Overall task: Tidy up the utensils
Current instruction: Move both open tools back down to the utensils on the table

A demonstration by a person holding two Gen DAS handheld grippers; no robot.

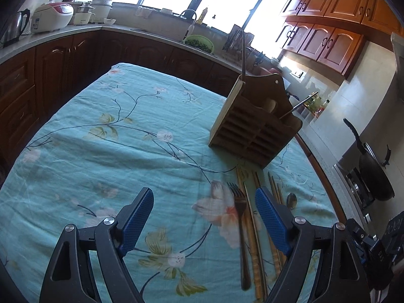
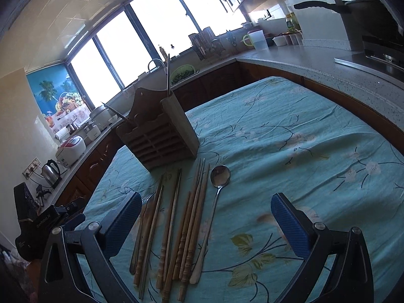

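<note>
A slatted wooden utensil holder [image 2: 161,136] stands on the wrinkled teal floral tablecloth [image 2: 290,131], with two thin metal rods rising from its top. Just in front lie turned wooden chopsticks [image 2: 186,229], a shiny metal spoon [image 2: 220,175] and a dark fork [image 1: 240,217], side by side. The left gripper [image 1: 204,217] and right gripper [image 2: 205,222] both hover spread wide, their blue textured pads empty. Some sticks may be metal; the light is poor.

A slatted wooden holder [image 2: 161,136] stands upright with 2 thin metal sticks [image 2: 168,75] poking out. Before it lie wooden chopsticks [image 2: 192,217], a fork [image 1: 240,217] and a metal spoon [image 2: 218,184], roughly parallel.
</note>
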